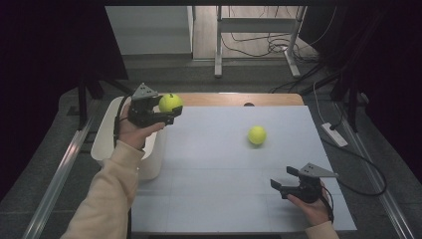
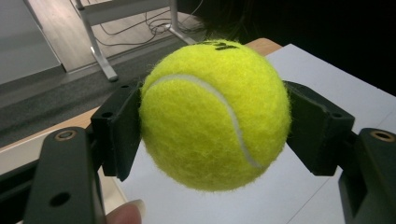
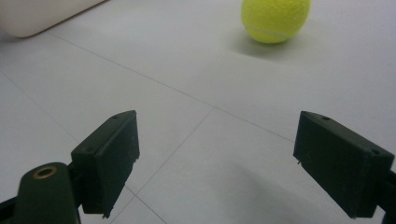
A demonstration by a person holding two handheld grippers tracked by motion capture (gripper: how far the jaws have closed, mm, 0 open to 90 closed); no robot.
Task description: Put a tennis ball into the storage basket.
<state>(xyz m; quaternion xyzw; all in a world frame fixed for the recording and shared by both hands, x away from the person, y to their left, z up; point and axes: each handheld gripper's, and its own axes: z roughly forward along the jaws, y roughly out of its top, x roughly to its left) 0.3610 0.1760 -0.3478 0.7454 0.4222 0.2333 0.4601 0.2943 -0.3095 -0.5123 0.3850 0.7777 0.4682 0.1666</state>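
My left gripper (image 1: 168, 110) is shut on a yellow-green tennis ball (image 1: 170, 102) and holds it in the air above the table's far left corner, next to the white bin. In the left gripper view the held ball (image 2: 215, 114) sits squeezed between both black jaws. A second tennis ball (image 1: 257, 135) lies on the white table (image 1: 214, 169), right of centre. My right gripper (image 1: 283, 181) rests low near the front right, open, with nothing between its jaws. In the right gripper view that second ball (image 3: 275, 18) lies ahead and slightly right, well beyond the jaws.
A white bin (image 1: 105, 134) stands against the table's left edge, under my left forearm; its corner (image 3: 42, 14) appears far left in the right gripper view. Beyond the table are a wooden strip (image 1: 234, 99), a metal frame (image 1: 259, 30) and cables on the floor.
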